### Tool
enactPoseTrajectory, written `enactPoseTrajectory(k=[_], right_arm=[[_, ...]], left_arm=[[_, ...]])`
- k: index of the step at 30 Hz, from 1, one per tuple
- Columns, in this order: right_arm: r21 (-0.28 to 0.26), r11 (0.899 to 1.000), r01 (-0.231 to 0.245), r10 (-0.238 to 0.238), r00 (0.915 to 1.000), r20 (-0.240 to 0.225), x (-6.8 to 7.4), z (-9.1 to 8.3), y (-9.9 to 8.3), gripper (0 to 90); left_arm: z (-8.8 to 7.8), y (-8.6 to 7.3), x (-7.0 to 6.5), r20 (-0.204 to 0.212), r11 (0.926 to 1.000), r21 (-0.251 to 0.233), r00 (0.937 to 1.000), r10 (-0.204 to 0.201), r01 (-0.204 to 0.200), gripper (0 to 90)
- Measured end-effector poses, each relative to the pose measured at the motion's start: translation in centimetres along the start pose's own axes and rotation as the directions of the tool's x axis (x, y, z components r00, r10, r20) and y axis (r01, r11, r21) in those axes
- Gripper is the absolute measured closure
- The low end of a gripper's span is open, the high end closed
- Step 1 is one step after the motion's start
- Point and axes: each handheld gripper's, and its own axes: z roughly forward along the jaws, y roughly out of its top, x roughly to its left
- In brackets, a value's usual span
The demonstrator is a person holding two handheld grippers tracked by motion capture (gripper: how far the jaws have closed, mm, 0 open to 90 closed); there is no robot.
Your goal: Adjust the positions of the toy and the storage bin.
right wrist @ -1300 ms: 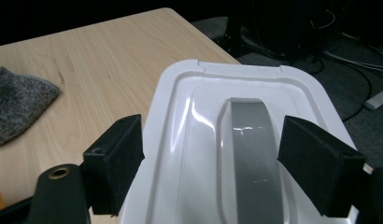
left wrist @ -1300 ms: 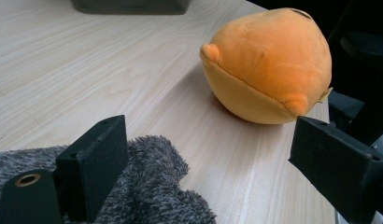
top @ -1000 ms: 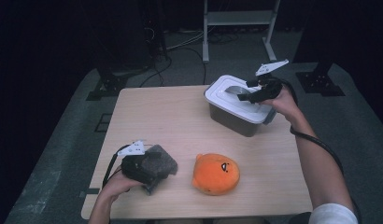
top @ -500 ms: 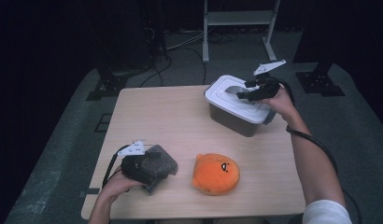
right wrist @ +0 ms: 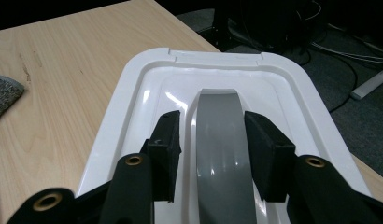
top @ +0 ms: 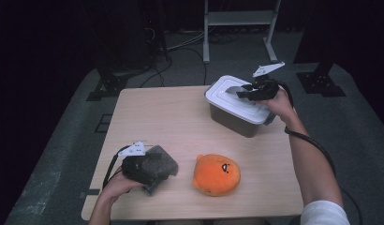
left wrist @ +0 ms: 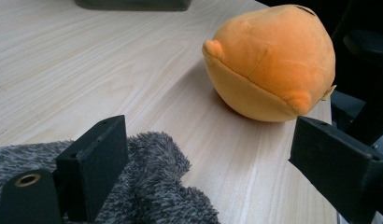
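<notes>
A white lid [top: 223,91] with a grey arched handle [right wrist: 222,158] covers a grey box [top: 232,121] at the table's far right. My right gripper [top: 239,92] hovers over the lid with a jaw on either side of the handle [right wrist: 213,122]. Its jaws have just been closing, and a thin gap still shows at the left pad. My left gripper [top: 158,177] lies near the front left, open wide [left wrist: 210,140]. One of its jaws rests on a grey fuzzy toy [top: 163,161] [left wrist: 152,186]. An orange round plush [top: 217,174] [left wrist: 269,60] sits just right of it.
The wooden table [top: 162,117] has bare room across its middle and far left. Beyond it are dark floor, cables and a metal stand's legs [top: 237,28]. A cable trails from my right gripper along the forearm.
The right gripper has shifted only slightly over the lid. The left hand, the grey toy and the orange plush lie as before.
</notes>
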Motion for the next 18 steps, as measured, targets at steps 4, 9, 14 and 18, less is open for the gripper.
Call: enactPoseTrajectory(k=[4, 9, 14, 18], right_arm=[[-0.008, 1.000, -0.001, 0.001, 1.0000, 0.003, -0.07, -0.08, -0.10, 64.1], [-0.010, 1.000, -0.014, 0.014, 0.9999, -0.010, -0.23, -0.18, -0.20, 65.3], [-0.012, 1.000, -0.012, 0.012, 0.9997, -0.022, -0.21, -0.24, -0.26, 65.6], [-0.008, 1.000, -0.007, 0.007, 0.9993, -0.037, -0.04, -0.34, -0.27, 65.7]], left_arm=[[-0.01, -0.02, 0.02, -0.001, 1.0000, 0.000, 1.0000, -0.001, 0.001, 10.4], [-0.02, -0.01, 0.02, -0.001, 1.0000, 0.000, 1.0000, -0.004, 0.004, 10.4], [-0.01, -0.05, 0.02, -0.001, 1.0000, 0.002, 1.0000, -0.005, 0.005, 10.4], [0.00, -0.02, -0.02, 0.000, 1.0000, 0.001, 1.0000, -0.004, 0.004, 10.3]])
